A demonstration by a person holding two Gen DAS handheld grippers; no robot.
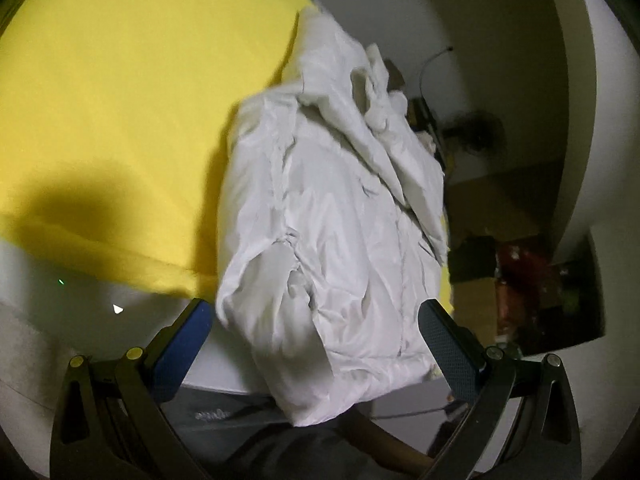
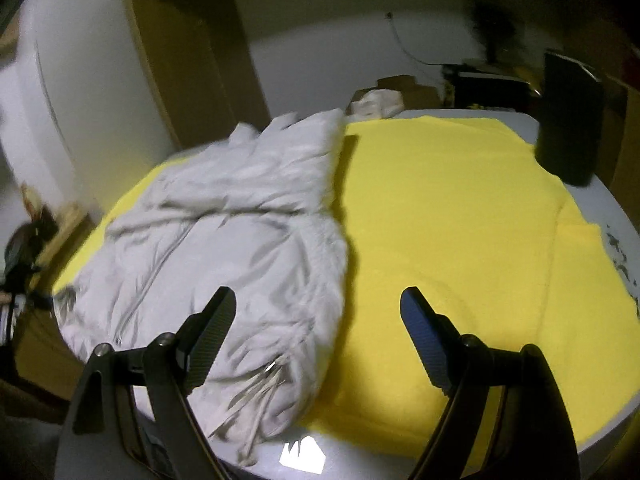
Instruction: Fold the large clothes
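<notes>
A crumpled white jacket [image 2: 224, 232], thin and crinkly with a zip down its front, lies bunched along the left edge of a flat yellow cloth [image 2: 460, 240] that covers a pale table [image 2: 600, 200]; its hem and drawstrings hang over the near edge. The left gripper [image 1: 316, 344] has its jaws wide apart around the jacket's hanging hem, not visibly pressing it. The right gripper [image 2: 316, 320] is spread wide too, holding nothing, above the jacket's right side.
</notes>
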